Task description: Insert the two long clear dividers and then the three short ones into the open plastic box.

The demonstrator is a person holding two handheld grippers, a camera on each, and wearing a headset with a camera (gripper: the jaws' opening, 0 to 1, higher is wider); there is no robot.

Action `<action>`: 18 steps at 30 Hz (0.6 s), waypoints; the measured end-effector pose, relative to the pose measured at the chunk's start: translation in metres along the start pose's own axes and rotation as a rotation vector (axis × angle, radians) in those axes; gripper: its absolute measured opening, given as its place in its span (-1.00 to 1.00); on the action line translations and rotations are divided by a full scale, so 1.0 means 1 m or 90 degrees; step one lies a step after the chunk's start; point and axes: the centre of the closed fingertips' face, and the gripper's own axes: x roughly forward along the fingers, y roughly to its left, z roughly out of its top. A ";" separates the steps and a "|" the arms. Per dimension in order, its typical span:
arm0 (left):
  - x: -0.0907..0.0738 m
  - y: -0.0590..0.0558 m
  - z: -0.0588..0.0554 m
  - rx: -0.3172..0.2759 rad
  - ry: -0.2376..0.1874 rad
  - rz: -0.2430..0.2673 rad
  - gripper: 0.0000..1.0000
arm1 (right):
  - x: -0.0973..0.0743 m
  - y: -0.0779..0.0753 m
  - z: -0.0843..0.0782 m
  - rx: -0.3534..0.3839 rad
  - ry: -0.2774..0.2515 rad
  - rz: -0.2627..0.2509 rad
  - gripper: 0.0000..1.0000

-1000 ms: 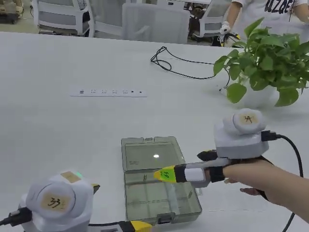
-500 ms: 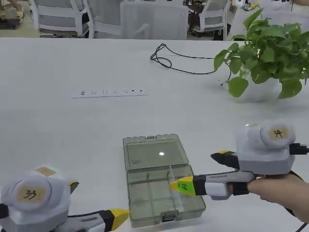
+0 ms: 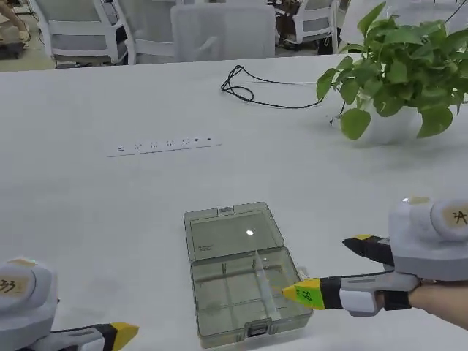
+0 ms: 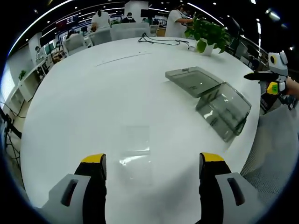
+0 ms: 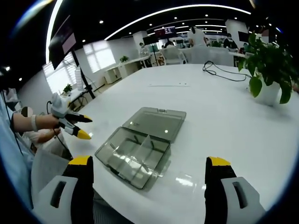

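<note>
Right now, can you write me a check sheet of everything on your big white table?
Surface: white table, smooth, no spills seen.
Job's things: open plastic box, its lid lying flat behind it, clear dividers standing inside; loose clear dividers on the table in front of the left gripper.
Clutter: power strip; potted plant.
Grippers: left gripper jaws open, holding nothing; right gripper jaws open, holding nothing, at the box's right edge.
Cables: black cable looped near the far edge.
Surroundings: office chairs behind the table.
</note>
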 end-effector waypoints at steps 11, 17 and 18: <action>0.006 0.015 -0.012 0.016 0.064 0.028 0.44 | -0.010 -0.004 -0.017 0.008 0.009 -0.009 1.00; 0.007 0.012 -0.017 0.028 0.098 0.031 0.30 | -0.011 -0.004 -0.015 0.011 0.005 -0.009 1.00; 0.008 0.013 -0.017 0.029 0.104 0.031 0.27 | -0.011 -0.004 -0.015 0.010 0.003 -0.008 1.00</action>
